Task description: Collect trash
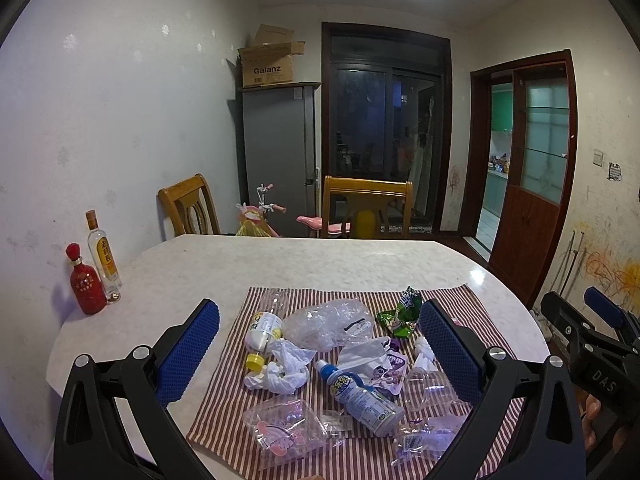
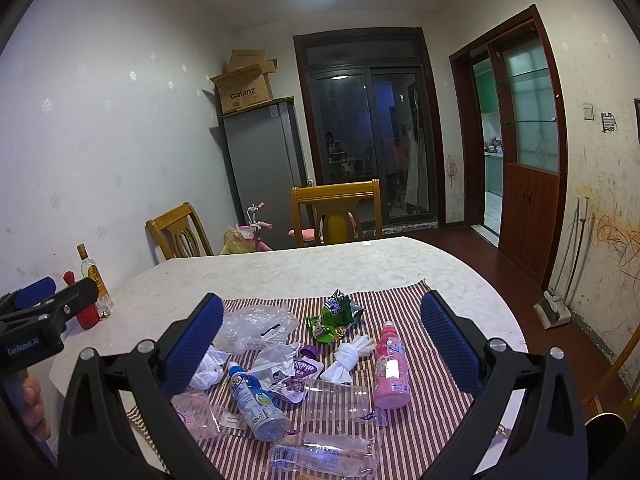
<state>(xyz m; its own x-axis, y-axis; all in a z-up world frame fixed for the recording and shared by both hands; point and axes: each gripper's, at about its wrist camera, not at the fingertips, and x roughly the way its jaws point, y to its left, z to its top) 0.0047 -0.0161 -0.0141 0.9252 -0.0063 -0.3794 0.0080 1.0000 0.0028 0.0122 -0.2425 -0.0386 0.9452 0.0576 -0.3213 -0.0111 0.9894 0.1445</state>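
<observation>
Nearest: clear plastic wrapper (image 2: 320, 458), label blurred (probably snack packaging).
Trash: blue-capped white drink bottle (image 1: 360, 398) on striped cloth (image 1: 232, 396), desk centre.
Left gripper (image 1: 320, 356): spread wide, empty.
Right gripper (image 2: 322, 352): likewise.
Advice: straddle one item squarely, then close.

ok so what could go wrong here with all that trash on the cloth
The blue bottle and pink bottle lie on their sides, so a nudge may roll them. The clear plastic bag and tissue overlap, so a grab could drag both. Pulling on the striped cloth might shift the whole pile.
</observation>
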